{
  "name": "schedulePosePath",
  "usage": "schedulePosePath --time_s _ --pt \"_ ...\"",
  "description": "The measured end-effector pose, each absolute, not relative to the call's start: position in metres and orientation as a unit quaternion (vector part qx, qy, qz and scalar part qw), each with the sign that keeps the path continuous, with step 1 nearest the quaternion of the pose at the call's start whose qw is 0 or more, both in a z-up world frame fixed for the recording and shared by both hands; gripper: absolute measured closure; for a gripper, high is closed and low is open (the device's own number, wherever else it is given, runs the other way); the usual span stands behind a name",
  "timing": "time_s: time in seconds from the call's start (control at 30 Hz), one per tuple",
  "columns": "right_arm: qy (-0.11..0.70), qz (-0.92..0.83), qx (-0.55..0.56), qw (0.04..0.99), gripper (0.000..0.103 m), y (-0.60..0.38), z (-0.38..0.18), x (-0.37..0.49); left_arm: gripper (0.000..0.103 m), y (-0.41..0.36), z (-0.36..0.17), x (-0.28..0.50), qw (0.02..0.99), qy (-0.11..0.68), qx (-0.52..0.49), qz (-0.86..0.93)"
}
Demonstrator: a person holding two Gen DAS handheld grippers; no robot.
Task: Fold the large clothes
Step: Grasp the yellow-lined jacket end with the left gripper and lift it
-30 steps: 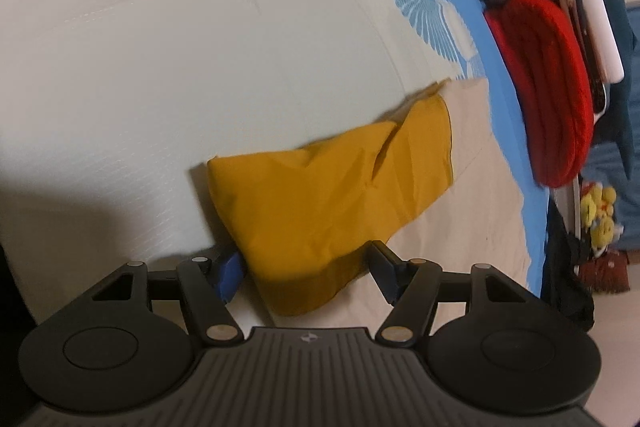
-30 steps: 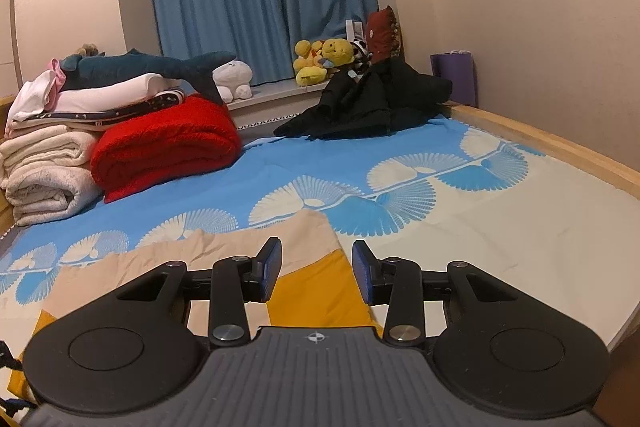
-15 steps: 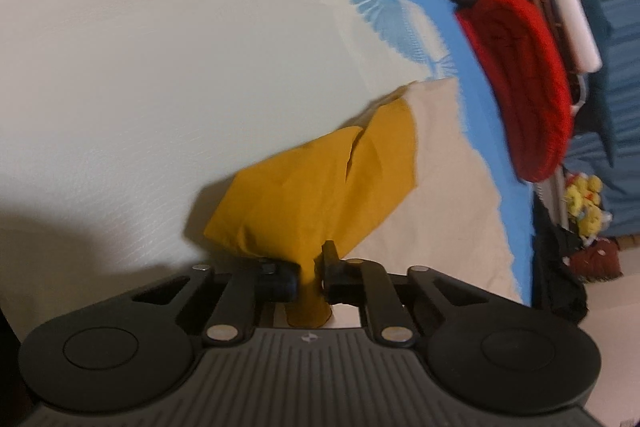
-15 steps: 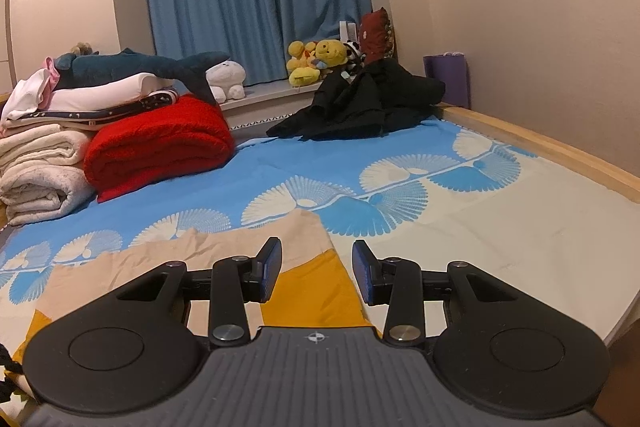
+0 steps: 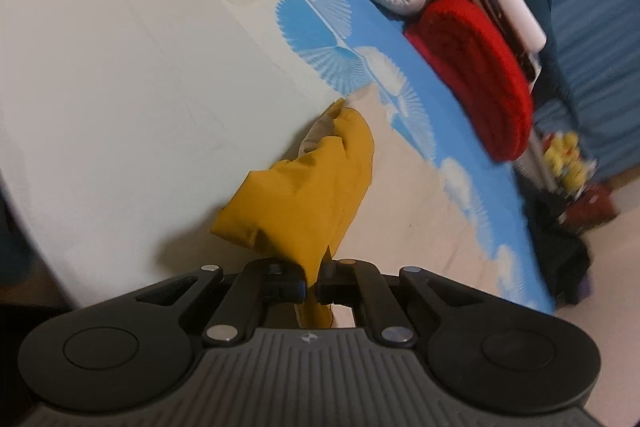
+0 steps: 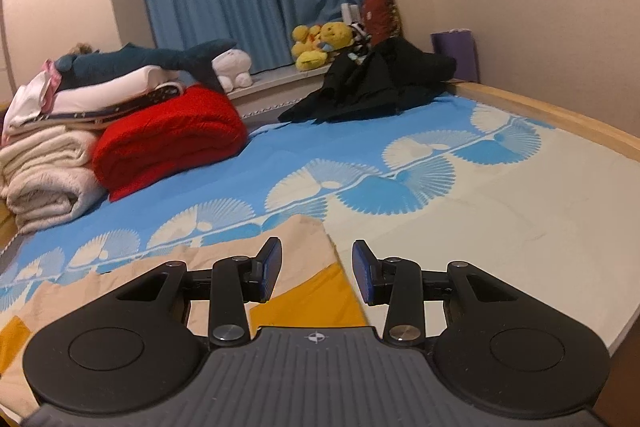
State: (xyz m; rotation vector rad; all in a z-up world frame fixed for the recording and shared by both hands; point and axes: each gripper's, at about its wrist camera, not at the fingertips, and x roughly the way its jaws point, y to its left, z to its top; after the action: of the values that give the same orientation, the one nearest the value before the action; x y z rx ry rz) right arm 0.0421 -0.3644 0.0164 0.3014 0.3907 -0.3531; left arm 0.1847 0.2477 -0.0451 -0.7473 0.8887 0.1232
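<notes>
Two grippers over bed (image 5: 120, 75) with blue-and-cream fan-patterned sheet. Left gripper (image 5: 312, 281): jaws just closed, clamped on bunched mustard-yellow corner of beige-and-yellow cloth garment (image 5: 304, 203), lifted off sheet. Right gripper (image 6: 316, 275): jaws apart, nothing between, hovering above garment's near right corner. Far left: folded red blanket (image 6: 168, 139).

Left hand-held gripper (image 5: 312, 286) body hides the yellow cloth (image 5: 304, 203) below the pinch. Right side of left wrist view blurred: plush toys (image 5: 566, 157) & dark pile (image 5: 560, 247) can't be told apart. Right wrist view: cloth's near edge cut off behind right hand-held gripper (image 6: 316, 277); towel stack (image 6: 44, 171) clipped at left edge.
</notes>
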Motion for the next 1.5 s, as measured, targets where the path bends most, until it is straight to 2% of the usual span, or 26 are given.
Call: schedulePosePath --time_s 0.27,0.43,0.6,0.83,0.97,1.1,1.23,1.5 --pt "0.192 -0.139 0.128 0.963 0.062 -0.352 0.021 0.047 0.099 0.241 -0.016 0.188 0.848 0.441 -0.290 0.048" --pt "0.192 -0.014 0.055 0.980 0.063 -0.309 0.020 0.052 0.099 0.209 0.004 0.200 0.877 0.444 -0.182 0.029" --pt "0.218 0.118 -0.012 0.969 0.063 -0.244 0.008 0.067 0.099 0.187 0.004 0.199 0.908 0.401 -0.119 -0.022" --pt "0.320 0.198 -0.068 0.924 0.063 -0.168 -0.030 0.105 0.099 0.191 0.000 0.194 0.903 0.386 -0.189 -0.027" --pt "0.439 0.172 -0.152 0.868 0.063 -0.132 -0.084 0.133 0.099 0.183 0.008 0.191 0.906 0.387 -0.168 -0.035" --pt "0.467 0.158 -0.150 0.857 0.062 -0.124 -0.098 0.147 0.099 0.171 0.015 0.190 0.914 0.380 -0.136 -0.041" --pt "0.448 0.166 -0.142 0.867 0.063 -0.128 -0.084 0.138 0.099 0.162 0.021 0.192 0.915 0.376 -0.138 -0.042" --pt "0.310 0.064 -0.024 0.948 0.062 -0.233 -0.008 0.101 0.099 0.079 0.052 0.178 0.937 0.328 -0.074 -0.095"
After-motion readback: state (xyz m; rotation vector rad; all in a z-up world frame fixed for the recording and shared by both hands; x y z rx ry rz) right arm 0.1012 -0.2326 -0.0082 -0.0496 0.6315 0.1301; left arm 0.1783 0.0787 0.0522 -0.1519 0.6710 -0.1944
